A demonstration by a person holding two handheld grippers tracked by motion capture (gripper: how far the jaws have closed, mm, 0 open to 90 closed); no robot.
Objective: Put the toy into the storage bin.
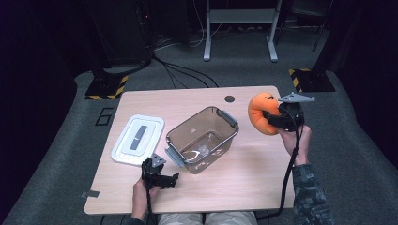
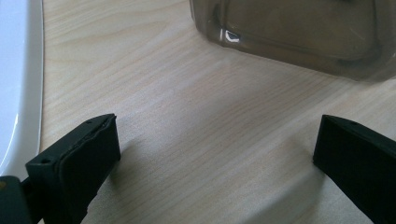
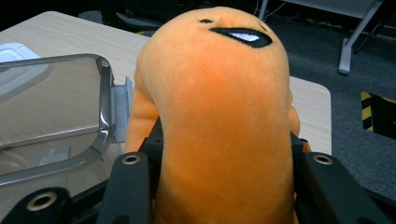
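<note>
My right gripper [image 1: 271,118] clamped on orange plush toy [image 1: 261,113]: soft, light, squashes; grip mid-body. Left gripper [image 1: 165,179] jaws apart, empty.

A pale rectangular wooden table [image 1: 244,178] with rounded corners serves as landmark. Near its middle stands a clear, smoky-tinted plastic bin [image 1: 202,139] with grey latch handles at two ends — empty inside. Left of the bin, apart from it, a white rectangular plastic lid [image 1: 138,139] with a grey centre strip lies flat. A small dark round hole [image 1: 229,99] sits by the table's far edge — beyond it, grey carpet [image 1: 356,154] and a white metal frame [image 1: 239,18].
</note>
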